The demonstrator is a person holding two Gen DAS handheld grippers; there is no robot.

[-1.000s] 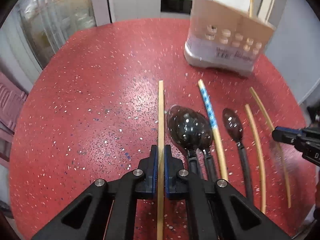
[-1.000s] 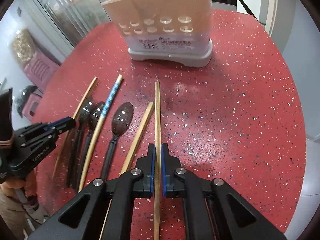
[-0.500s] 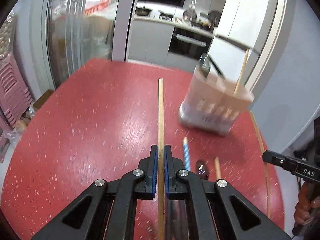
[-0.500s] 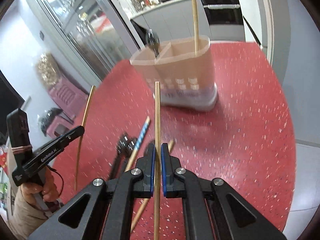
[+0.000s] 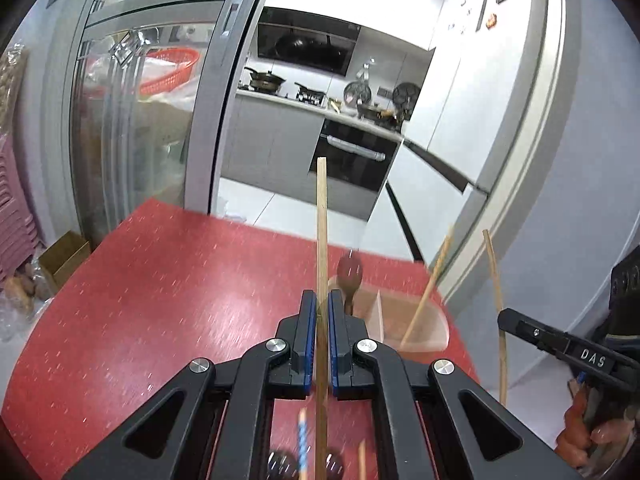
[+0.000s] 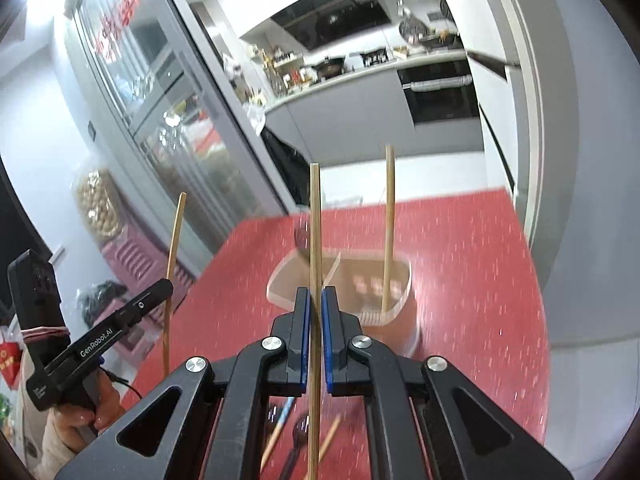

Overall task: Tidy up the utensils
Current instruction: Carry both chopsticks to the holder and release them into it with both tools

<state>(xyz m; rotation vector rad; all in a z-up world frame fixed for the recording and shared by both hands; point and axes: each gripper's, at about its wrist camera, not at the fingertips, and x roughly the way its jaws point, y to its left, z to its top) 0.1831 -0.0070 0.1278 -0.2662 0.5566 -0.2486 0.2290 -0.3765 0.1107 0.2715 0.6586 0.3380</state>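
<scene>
Both tongs are clenched, each on one wooden chopstick. From the left wrist view, the left tongs fill the lower centre of the frame, blue pads pressed on a pale chopstick that runs straight up the middle. At the right edge, the right tongs pinch a second chopstick, gripped by an orange-gloved hand. From the right wrist view, the right tongs likewise clamp their chopstick at centre, while the left tongs appear at lower left with their stick standing upright.

Below lies a red speckled worktop. On it stands a tan utensil holder with a divider; one chopstick stands in its right compartment and a dark spoon in the left. Along the bottom edge of both views, loose utensils lie on the worktop: a blue-patterned chopstick, dark spoon bowls and another wooden stick.

Behind is a kitchen: grey cabinets, a built-in oven, pots on the counter, a range hood, and glass sliding doors at left with an orange basket behind them. Pink stacked stools sit at the far left edge.

The worktop and holder are streaked with motion blur. The loose utensils are mostly hidden beneath the tongs' arms, and their count is unclear.
</scene>
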